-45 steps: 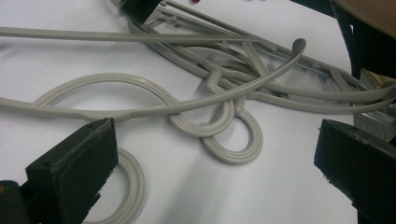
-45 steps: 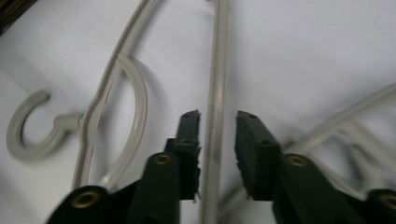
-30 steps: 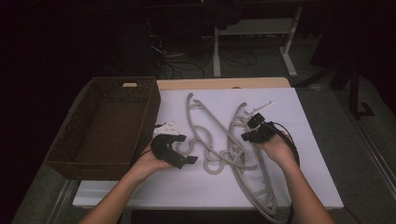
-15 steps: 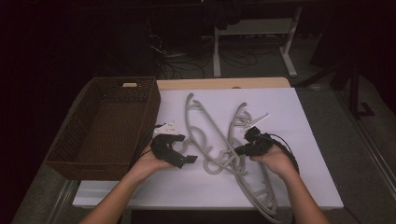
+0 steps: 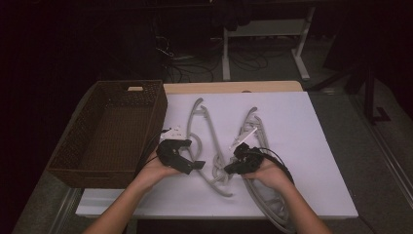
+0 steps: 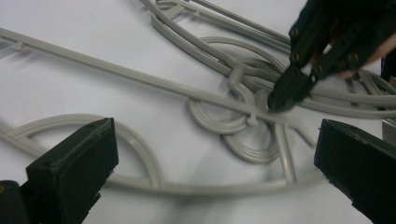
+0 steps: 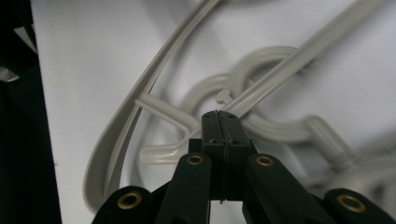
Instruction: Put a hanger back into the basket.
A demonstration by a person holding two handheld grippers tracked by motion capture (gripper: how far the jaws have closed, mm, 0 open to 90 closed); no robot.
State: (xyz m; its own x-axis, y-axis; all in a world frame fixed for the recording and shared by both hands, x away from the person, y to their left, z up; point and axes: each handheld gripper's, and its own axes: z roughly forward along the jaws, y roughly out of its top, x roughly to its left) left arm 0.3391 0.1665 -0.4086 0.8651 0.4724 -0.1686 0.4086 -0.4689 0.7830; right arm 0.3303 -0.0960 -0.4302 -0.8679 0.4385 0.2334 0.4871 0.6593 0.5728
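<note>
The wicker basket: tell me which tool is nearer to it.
Left. The left tool sits just off the wicker basket by its right wall; the right tool is farther right, tips closed among the tangled grey hangers.

White table top (image 5: pixel 302 146): tangled grey hangers (image 5: pixel 209 129), wicker basket (image 5: pixel 92 168) at left edge.

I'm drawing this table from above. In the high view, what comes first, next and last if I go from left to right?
Wicker basket → left gripper → grey plastic hangers in a tangle → right gripper, jaws pressed together at the hangers → bare white table top.
</note>
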